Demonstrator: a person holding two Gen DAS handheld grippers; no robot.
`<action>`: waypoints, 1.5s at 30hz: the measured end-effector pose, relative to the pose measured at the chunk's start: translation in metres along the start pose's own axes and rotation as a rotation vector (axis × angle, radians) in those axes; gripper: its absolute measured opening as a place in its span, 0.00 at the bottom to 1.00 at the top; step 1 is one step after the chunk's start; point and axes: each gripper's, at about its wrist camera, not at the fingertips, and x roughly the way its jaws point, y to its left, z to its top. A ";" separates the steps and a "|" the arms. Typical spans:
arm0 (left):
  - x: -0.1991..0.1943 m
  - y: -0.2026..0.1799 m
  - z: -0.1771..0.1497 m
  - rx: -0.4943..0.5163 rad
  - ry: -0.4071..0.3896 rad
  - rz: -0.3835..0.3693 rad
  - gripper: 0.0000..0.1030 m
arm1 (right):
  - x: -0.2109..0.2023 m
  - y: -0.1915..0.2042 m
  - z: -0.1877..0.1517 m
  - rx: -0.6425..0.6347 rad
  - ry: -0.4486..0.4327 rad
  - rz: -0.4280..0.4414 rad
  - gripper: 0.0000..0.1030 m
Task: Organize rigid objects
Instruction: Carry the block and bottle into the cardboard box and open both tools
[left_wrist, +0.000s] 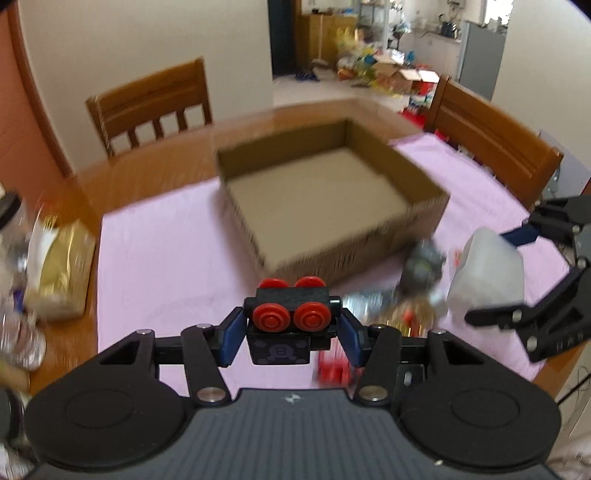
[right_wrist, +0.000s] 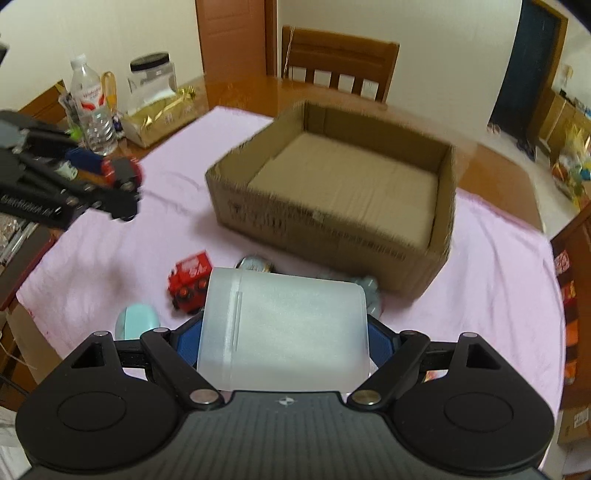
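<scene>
The left gripper (left_wrist: 291, 334) is clenched on a black toy car (left_wrist: 290, 321), its blue pads pressing the 2 ends of the body while 4 red wheels face up and toward the camera. The right gripper (right_wrist: 284, 341) is closed around a frosted white plastic container (right_wrist: 284, 328), its pads against the 2 opposite side walls. Both loads hang in the air short of the cardboard box (right_wrist: 328, 225), which sits open and empty on the pink cloth (right_wrist: 147, 221): the car to the box's near left, the container in front of its near wall. The car looks small, hard and light, so a grip across the solid body, clear of the turning wheels, should hold well. The container looks hollow, smooth and thin-walled; it may flex or slip, so a moderate squeeze low on the flat sides suits it best. Still lying on the cloth in front of the box are a red toy truck (right_wrist: 188, 282), a mint-green object (right_wrist: 135, 321) and some blurred grey and metallic pieces that cannot be identified. Far left of the box, off the cloth, stand a water bottle (right_wrist: 90, 107) and a gold package (right_wrist: 159, 118).
</scene>
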 end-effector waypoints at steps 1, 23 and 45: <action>0.003 -0.001 0.008 0.004 -0.007 -0.005 0.51 | -0.002 -0.002 0.004 -0.007 -0.008 -0.002 0.86; 0.088 0.001 0.084 -0.056 -0.101 0.046 0.92 | 0.002 -0.051 0.055 -0.003 -0.096 -0.055 0.86; 0.028 0.038 0.009 -0.285 -0.061 0.162 0.97 | 0.063 -0.099 0.132 0.061 -0.126 -0.116 0.95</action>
